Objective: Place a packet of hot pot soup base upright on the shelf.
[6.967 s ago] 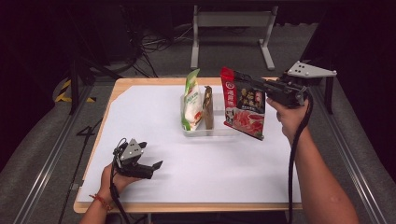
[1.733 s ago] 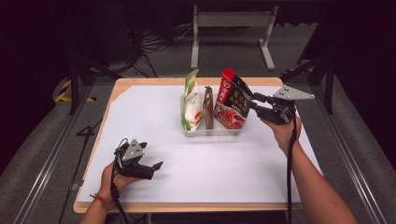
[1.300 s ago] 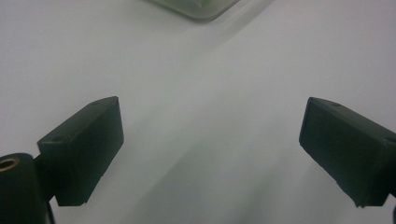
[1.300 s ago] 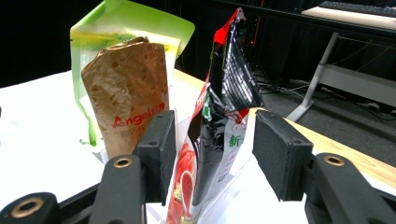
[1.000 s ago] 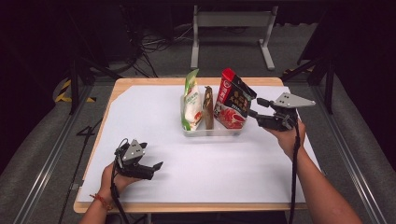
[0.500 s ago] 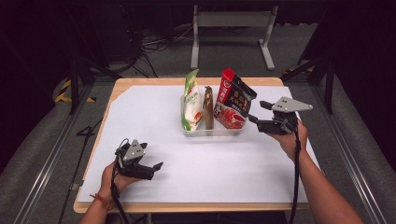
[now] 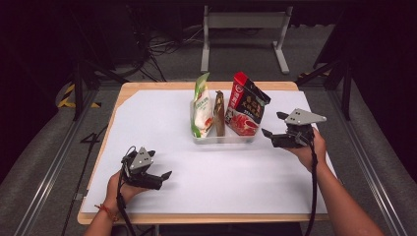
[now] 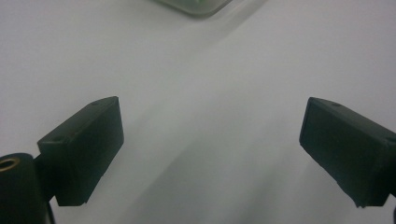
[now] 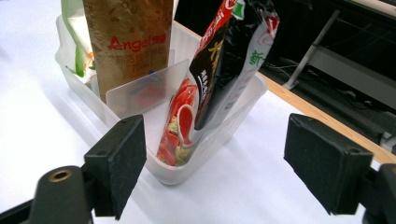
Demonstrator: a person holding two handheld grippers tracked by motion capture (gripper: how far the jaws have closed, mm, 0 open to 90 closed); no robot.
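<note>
A clear plastic bin [image 7: 223,138] stands at the middle back of the white sheet. Upright in it are a green-and-white pouch [image 7: 201,105], a brown pouch [image 7: 219,113] and a red-and-black pouch [image 7: 246,105], which leans right. My right gripper [image 7: 273,124] is open just right of the bin, touching nothing. In the right gripper view the bin [image 9: 224,126] sits between the open gripper [image 9: 215,149] jaws, with the red-and-black pouch [image 9: 224,60] and the brown pouch [image 9: 133,42] behind a divider. My left gripper [image 7: 158,163] rests open at the front left, and its own view shows the gripper [image 8: 210,126] over bare sheet.
The white sheet [image 7: 147,123] covers most of the wooden table [image 7: 162,85]. A grey metal stand [image 7: 246,29] is on the floor beyond the far edge. Metal rails [image 7: 54,162] run along both sides. The bin's corner [image 8: 196,5] shows in the left gripper view.
The right gripper brought the red-and-black pouch to the bin, let it go there, and drew back to the right and nearer the person. The left gripper has not moved.
</note>
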